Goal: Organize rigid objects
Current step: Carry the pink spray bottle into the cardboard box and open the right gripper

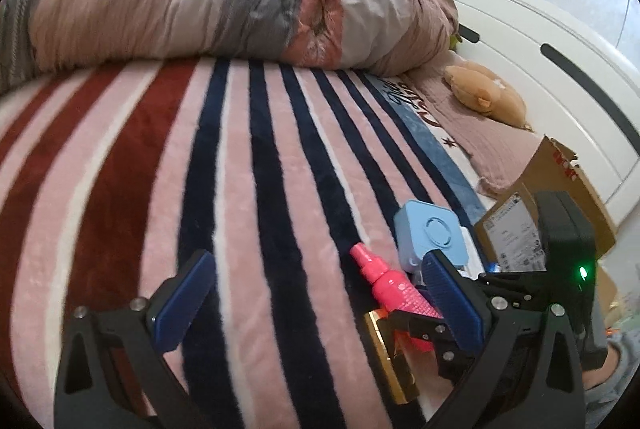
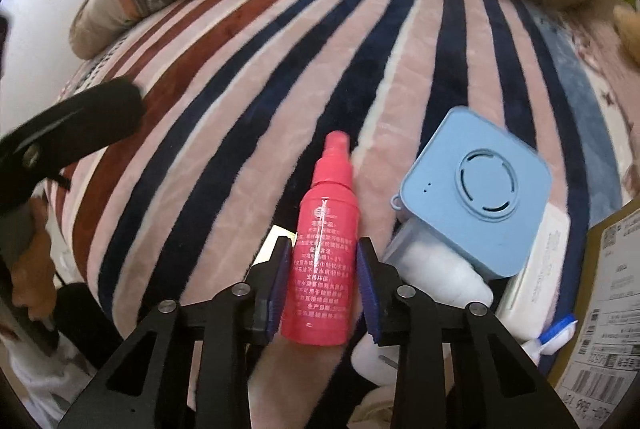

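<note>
2 grippers work over a striped bed: the left gripper point(image 1: 316, 305) hangs spread and empty, while the right gripper point(image 2: 322, 289) pinches the pink spray bottle point(image 2: 322, 253) at mid-body, beside a blue box point(image 2: 474, 197). A straight, level lift should keep the smooth bottle from slipping or nudging its neighbours.

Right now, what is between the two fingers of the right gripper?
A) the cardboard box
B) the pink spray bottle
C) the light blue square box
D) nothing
B: in the right wrist view the right gripper has its blue pads against both sides of the pink spray bottle, while the light blue square box lies apart to the side.
</note>
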